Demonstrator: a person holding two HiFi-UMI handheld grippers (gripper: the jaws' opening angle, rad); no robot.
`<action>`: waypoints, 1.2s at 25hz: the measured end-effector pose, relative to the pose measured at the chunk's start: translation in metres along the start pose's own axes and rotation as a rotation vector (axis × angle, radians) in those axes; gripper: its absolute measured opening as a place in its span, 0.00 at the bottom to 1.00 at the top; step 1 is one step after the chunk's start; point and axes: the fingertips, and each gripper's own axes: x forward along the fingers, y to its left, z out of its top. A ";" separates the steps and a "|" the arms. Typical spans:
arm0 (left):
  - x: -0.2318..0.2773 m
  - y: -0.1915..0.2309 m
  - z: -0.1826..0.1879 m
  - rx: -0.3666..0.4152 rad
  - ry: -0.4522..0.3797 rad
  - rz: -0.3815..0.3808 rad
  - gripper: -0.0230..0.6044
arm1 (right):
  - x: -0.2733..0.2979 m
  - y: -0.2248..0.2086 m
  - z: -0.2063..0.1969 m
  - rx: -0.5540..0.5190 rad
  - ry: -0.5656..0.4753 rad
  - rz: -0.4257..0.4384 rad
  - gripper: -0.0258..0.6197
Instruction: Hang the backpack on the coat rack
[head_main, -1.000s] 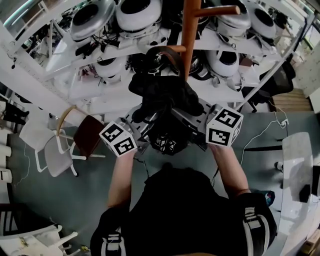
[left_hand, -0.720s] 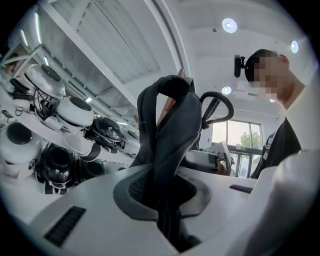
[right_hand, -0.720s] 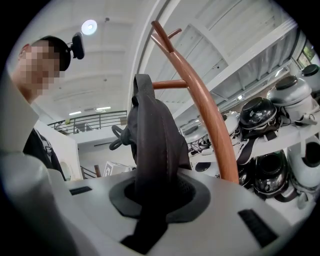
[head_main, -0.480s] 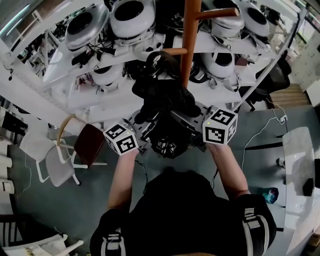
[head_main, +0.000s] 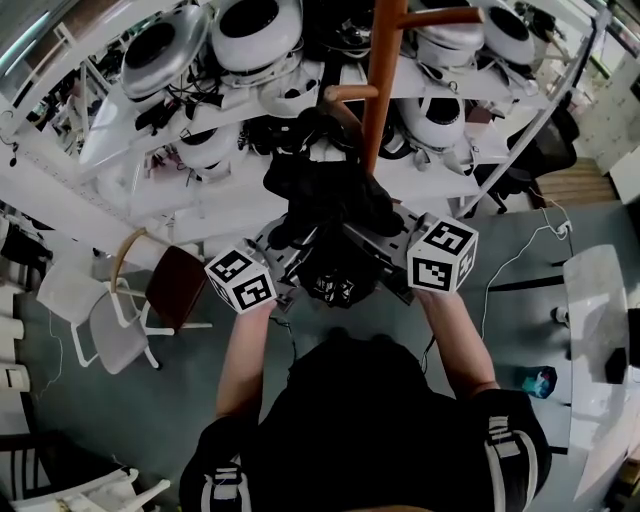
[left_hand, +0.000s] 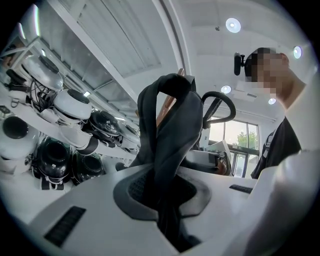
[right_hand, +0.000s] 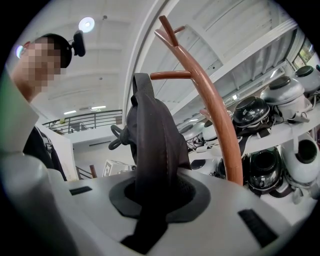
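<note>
Black backpack (head_main: 330, 195) clamped by left gripper (left_hand: 167, 207) and right gripper (right_hand: 150, 200), both level.

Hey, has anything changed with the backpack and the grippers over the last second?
Almost nothing. The left gripper and right gripper stay shut on the backpack, holding it up beside the coat rack. Nothing was grabbed or let go; only the view drifted slightly.

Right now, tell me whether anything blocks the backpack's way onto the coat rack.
Nothing visible does. The backpack, gripped by its straps in the left hand-held gripper and right hand-held gripper, hangs right beside the coat rack. Nothing shows between its top loop and the nearest peg. The helmets lie behind the rack.
</note>
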 end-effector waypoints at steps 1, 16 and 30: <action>-0.001 -0.002 -0.002 0.000 0.001 0.004 0.11 | -0.001 0.001 -0.001 0.001 0.000 0.001 0.16; -0.033 -0.007 -0.061 -0.045 0.040 0.119 0.12 | -0.002 0.013 -0.067 0.060 0.087 0.042 0.16; -0.055 0.003 -0.133 -0.071 0.125 0.131 0.11 | 0.003 0.012 -0.142 0.195 0.141 0.046 0.16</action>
